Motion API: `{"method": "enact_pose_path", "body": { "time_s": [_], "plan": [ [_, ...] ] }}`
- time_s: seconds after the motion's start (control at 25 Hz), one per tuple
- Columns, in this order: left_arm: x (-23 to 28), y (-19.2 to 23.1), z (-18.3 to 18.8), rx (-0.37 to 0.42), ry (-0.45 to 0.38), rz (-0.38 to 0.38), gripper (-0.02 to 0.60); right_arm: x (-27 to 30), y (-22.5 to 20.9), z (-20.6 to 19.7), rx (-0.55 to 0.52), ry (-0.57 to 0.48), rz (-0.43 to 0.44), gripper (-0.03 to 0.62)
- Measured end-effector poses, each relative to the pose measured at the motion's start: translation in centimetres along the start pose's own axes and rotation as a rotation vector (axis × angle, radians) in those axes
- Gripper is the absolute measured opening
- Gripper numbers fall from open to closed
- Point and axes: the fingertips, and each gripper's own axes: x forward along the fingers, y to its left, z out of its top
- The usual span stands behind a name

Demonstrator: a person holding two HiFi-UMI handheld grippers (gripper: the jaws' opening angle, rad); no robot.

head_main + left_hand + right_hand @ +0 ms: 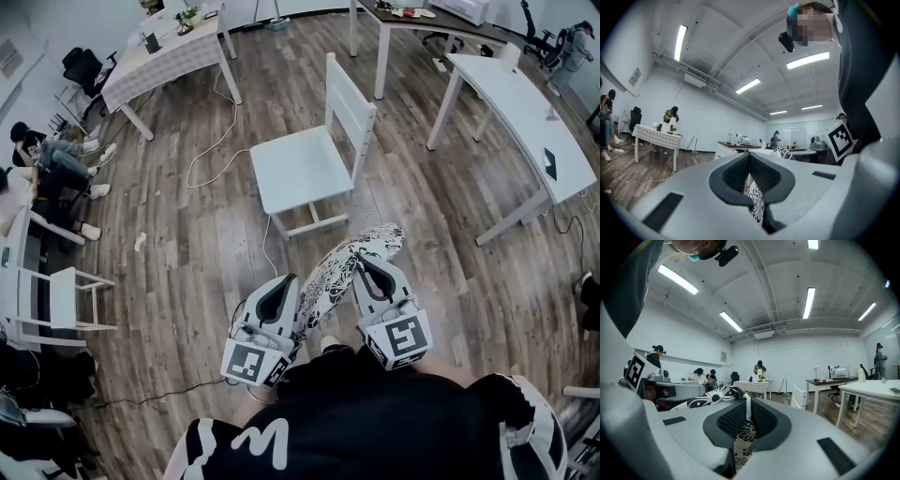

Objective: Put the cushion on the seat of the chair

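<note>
The limp cushion (339, 274), black-and-white patterned fabric, hangs pinched upright on the near side of the white, flat-seated chair (302, 167), above the plank floor (187, 253). The left tongs (289, 286) and right tongs (364, 264) each clamp its cloth.

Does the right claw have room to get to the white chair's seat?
Probably yes. Only open floor lies between the right claw and the chair seat, which is empty. It is shut on the cushion.
</note>
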Motion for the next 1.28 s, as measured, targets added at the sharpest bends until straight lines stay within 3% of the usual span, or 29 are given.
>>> {"method": "enact_pose_path", "body": {
  "time_s": [0.92, 1.28],
  "plan": [
    [0.6, 3.3, 0.1, -0.050, -0.008, -0.006, 0.003, 3.4, 1.0, 0.8, -0.016, 0.022, 0.018, 0.031],
    [3.5, 6.2, 0.3, -0.043, -0.019, 0.026, 0.003, 7.3, -1.4, 0.6, -0.010, 0.014, 0.039, 0.030]
  ]
}}
